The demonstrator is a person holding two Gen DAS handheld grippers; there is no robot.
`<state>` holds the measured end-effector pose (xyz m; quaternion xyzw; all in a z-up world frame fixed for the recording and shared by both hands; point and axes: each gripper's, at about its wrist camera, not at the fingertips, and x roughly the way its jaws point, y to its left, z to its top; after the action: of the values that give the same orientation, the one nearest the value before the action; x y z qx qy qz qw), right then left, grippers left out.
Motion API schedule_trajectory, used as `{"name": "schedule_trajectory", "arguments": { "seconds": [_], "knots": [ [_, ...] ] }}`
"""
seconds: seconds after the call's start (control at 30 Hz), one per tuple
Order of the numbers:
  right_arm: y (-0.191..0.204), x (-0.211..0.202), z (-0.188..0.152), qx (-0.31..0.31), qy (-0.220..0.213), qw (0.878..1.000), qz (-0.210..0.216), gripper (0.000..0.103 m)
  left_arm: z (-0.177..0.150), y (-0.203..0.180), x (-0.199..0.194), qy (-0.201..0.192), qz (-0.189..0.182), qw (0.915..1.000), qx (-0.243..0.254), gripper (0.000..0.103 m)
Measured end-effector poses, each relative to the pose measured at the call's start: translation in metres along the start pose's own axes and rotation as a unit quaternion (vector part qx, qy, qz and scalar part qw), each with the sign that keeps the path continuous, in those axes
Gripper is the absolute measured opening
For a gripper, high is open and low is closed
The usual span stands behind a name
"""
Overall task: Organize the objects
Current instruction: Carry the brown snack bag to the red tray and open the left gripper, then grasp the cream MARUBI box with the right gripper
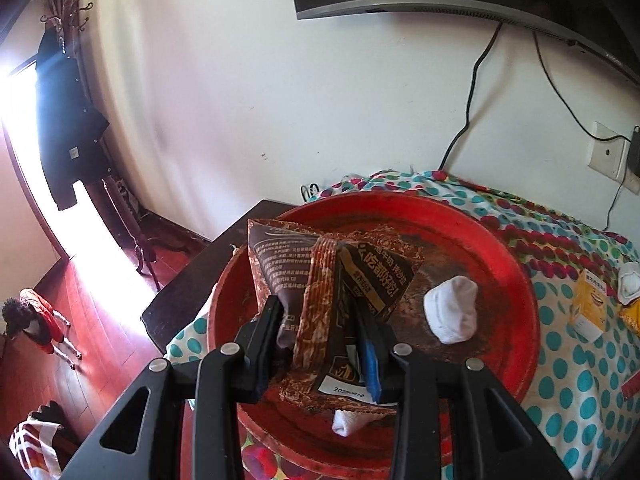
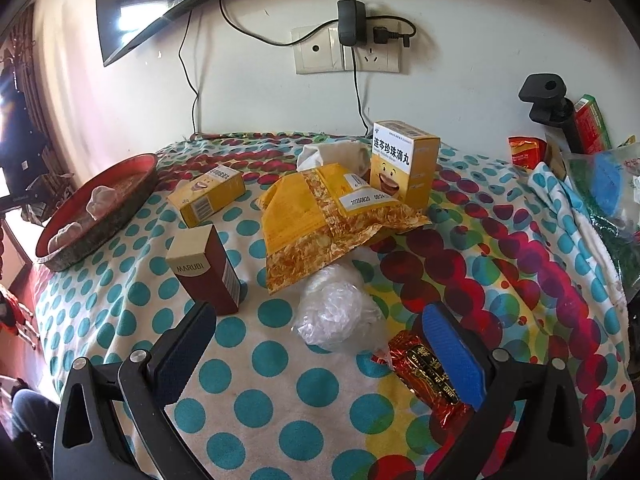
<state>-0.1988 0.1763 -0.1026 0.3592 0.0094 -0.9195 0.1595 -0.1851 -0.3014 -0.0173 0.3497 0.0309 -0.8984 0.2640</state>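
A: Low in the left wrist frame, the left gripper [image 1: 320, 344] is clenched on a brown snack packet [image 1: 320, 276], held over the red tray [image 1: 516, 280] at centre.

B: Risk there?

A: The grip is on soft, crumpled wrapper. It could slide out, land on the tray's left rim and tip off the table edge.

B: What's already in the tray?

A: A white sock [image 1: 452, 310] right of the packet; a drop could knock it.

B: The other side?

A: The right gripper [image 2: 316, 352] is released and empty, over the dotted cloth [image 2: 256, 400]. A clear plastic bag [image 2: 336, 312] and red foil packet [image 2: 428, 372] lie between its fingers. Closing now could catch both together.
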Motion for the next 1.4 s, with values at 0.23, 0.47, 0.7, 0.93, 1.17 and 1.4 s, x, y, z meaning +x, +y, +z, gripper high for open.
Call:
{"name": "schedule_trajectory", "arguments": {
  "seconds": [0.23, 0.47, 0.7, 0.93, 1.17, 1.4],
  "knots": [
    [-0.001, 0.0, -0.001, 0.001, -0.002, 1.0, 0.002, 0.103, 0.001, 0.006, 0.008, 0.007, 0.011, 0.9999, -0.007, 0.036],
    [0.001, 0.004, -0.002, 0.001, 0.005, 1.0, 0.006, 0.103, 0.001, 0.021, 0.033, 0.031, 0.029, 0.9986, -0.033, 0.036],
    [0.001, 0.005, -0.003, 0.001, 0.01, 1.0, 0.008, 0.103, -0.005, 0.026, 0.061, 0.065, 0.044, 0.9961, -0.041, 0.041],
    [0.002, 0.005, -0.003, 0.001, 0.01, 1.0, 0.009, 0.103, -0.005, 0.019, 0.05, 0.036, 0.065, 0.9971, -0.019, 0.055],
    [0.003, 0.004, -0.003, -0.002, 0.007, 1.0, 0.007, 0.103, -0.002, 0.008, 0.034, 0.019, 0.066, 0.9976, 0.011, 0.055],
    [0.028, -0.016, 0.001, -0.041, -0.037, 0.998, 0.0, 0.103, -0.021, 0.005, -0.026, -0.035, 0.042, 0.9984, 0.013, 0.055]
  ]
}}
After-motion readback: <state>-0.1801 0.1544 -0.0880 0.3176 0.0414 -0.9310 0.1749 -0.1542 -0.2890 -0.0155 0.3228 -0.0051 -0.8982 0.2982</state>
